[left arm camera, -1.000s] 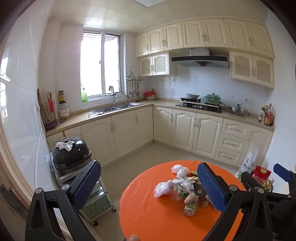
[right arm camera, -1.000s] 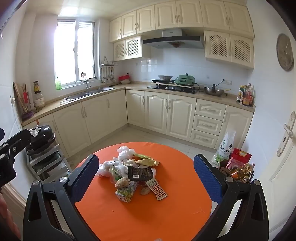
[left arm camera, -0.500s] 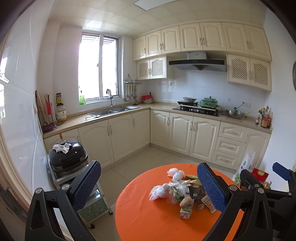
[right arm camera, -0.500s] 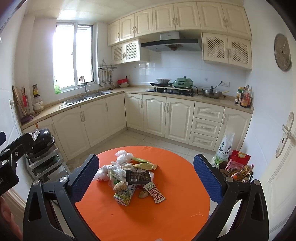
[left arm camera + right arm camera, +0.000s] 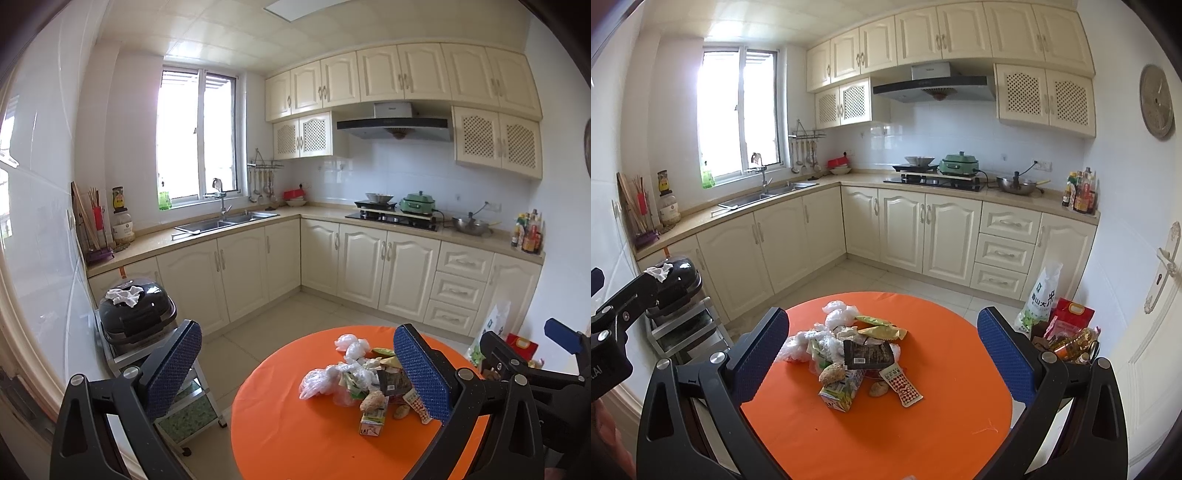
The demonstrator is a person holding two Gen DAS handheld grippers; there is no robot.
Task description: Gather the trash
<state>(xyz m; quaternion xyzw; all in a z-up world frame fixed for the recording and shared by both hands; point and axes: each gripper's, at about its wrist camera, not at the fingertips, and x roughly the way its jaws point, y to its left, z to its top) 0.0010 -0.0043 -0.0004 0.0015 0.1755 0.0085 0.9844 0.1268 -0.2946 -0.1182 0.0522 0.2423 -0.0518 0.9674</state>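
Round orange desk (image 5: 945, 417) in a cream-cupboard kitchen, with a trash pile (image 5: 849, 347) heaped left of its middle. In the pile: crumpled clear plastic bags (image 5: 838, 314) at the far side, a yellow-green wrapper (image 5: 879, 328), a dark packet (image 5: 868, 355) with a barcode on top, a small drink carton (image 5: 842, 393) at the near edge, a red-and-white sachet (image 5: 900, 384) just beside the carton. Right hand-held gripper (image 5: 882, 363) spread wide above the near side of the desk, blue pads (image 5: 1006, 363) well apart, pile framed between them, nothing pinched. Left hand-held gripper (image 5: 297, 376) likewise spread wide and holding nothing, one pad (image 5: 421, 373) in front of the pile's right part, the other out over the floor beside the desk. From the left view, same trash pile (image 5: 354, 380) on the orange desk (image 5: 295, 435), carton (image 5: 371, 422) nearest. Black lidded appliance (image 5: 136, 321) on a small rack by the left wall, a white rag (image 5: 123, 295) lying on its lid. Rice sack (image 5: 1039, 299) and bright packages (image 5: 1071, 325) on the floor to the right of the desk, near the door.
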